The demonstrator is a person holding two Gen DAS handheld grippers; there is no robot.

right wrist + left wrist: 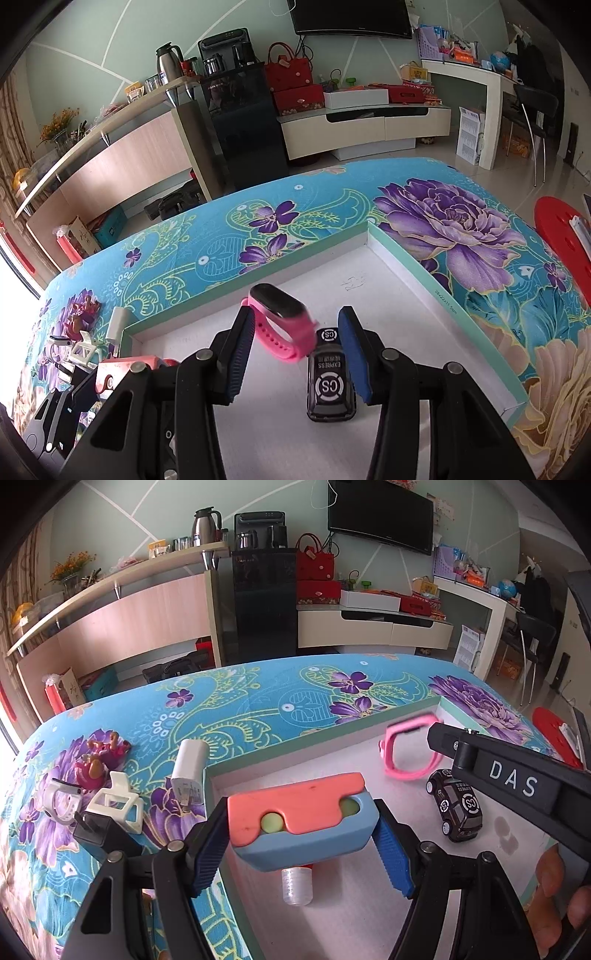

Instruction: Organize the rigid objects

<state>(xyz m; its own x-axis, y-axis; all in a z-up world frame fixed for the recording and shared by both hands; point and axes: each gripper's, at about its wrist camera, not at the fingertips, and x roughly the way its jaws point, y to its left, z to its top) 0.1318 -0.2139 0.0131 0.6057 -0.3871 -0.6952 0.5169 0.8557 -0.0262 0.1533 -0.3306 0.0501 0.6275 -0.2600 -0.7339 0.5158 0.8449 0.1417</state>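
My left gripper (301, 845) is shut on a salmon and blue block toy (299, 819) with green balls, held over the left end of a white shallow box (369, 915). A clear threaded cap (296, 885) lies below it in the box. My right gripper (295, 354) is open over the box (402, 273). A pink smart band (284, 325) sits between its fingers, leaning by the left one. A black toy car (330, 380) lies near the right finger. The band (410, 749) and car (456, 810) also show in the left wrist view.
On the flowered cloth (258, 701) left of the box lie a white charger (188, 771), a white clip (118, 805), a white watch (62, 801), a black adapter (92, 825) and a pink figurine (99, 757). A red stool (561, 236) stands at the right.
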